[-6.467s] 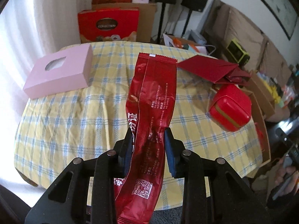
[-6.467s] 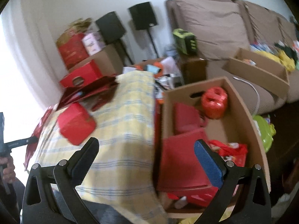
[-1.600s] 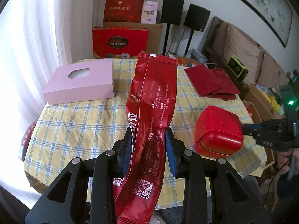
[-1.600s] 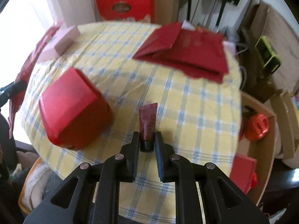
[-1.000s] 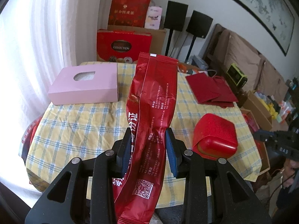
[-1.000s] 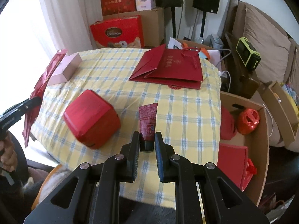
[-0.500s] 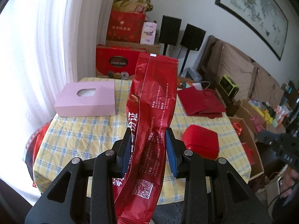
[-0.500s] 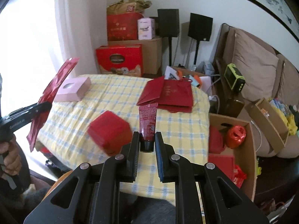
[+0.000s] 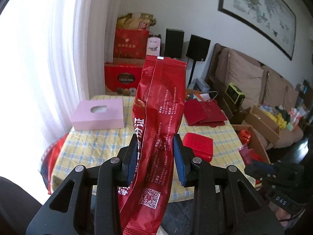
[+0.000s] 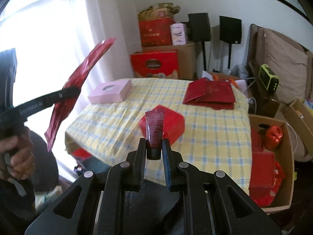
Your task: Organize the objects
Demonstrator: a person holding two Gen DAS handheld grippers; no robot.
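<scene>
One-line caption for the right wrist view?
Right gripper clamps a small dark red tube above the checked table; left gripper holds a red packet.

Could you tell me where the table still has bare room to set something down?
Free: the checked cloth between the pink box and the red box, and the near right part. Crowded: the far right, under the red paper bags.

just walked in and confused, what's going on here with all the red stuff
A person is tidying with a handheld gripper in each hand. The left gripper is shut on a long red foil packet, held up in the air. The right gripper is shut on a small dark red tube, cap end between the pads. A red cube-shaped box, a pink tissue box and flat red paper bags lie on the yellow checked tablecloth.
</scene>
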